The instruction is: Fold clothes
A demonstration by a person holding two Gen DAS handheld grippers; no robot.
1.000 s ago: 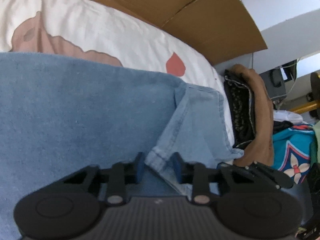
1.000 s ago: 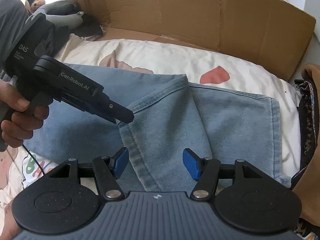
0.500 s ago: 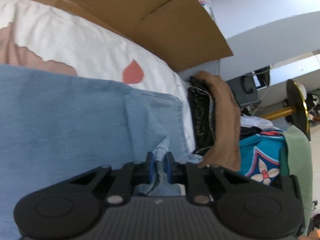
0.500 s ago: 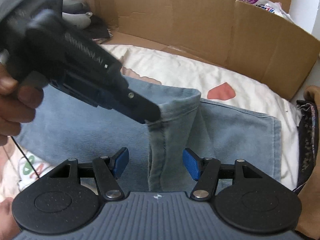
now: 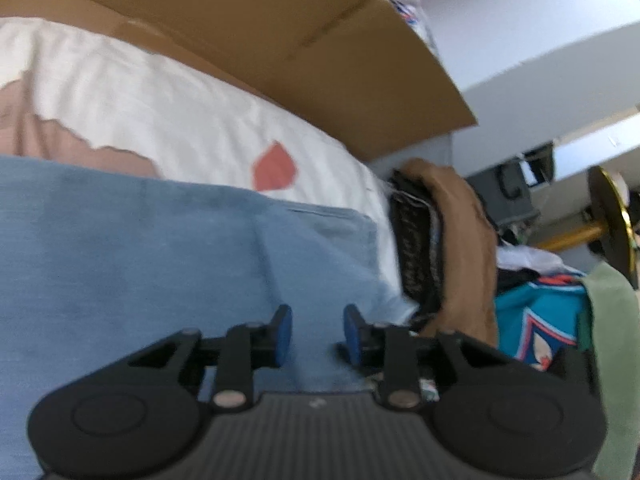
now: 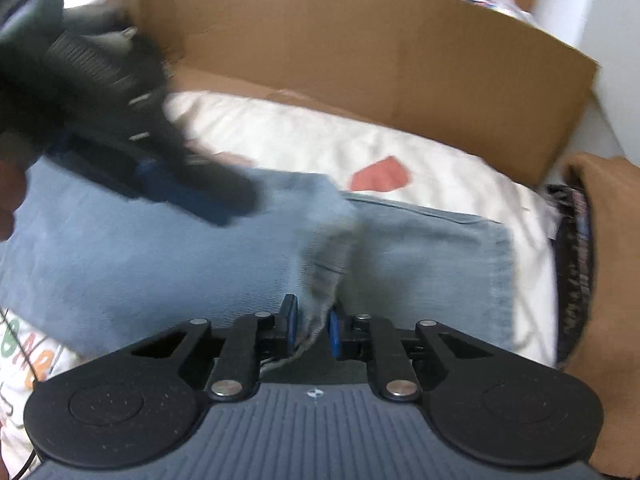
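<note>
Light blue jeans (image 5: 140, 248) lie spread on a white printed sheet (image 5: 160, 112). In the right wrist view one folded-over leg of the jeans (image 6: 140, 248) rises into a hem ridge between my right gripper's (image 6: 312, 328) blue pads. Its jaws are closing and pinch that denim edge. My left gripper (image 5: 316, 336) hovers over the denim, jaws opening, with nothing between the pads. In the right wrist view the left gripper (image 6: 228, 206) is a blurred black shape at upper left, held by a hand (image 6: 8, 200).
A brown cardboard box (image 6: 400, 60) stands along the far side of the sheet. At the right edge sits a pile of clothes: a brown garment (image 5: 464, 240), a dark patterned one (image 5: 416, 248), a teal printed piece (image 5: 532, 320) and a green cloth (image 5: 616, 340).
My left gripper pinched the hem, then let it go and drew back toward the upper left. My right gripper went from wide apart to pinching the raised denim fold.
</note>
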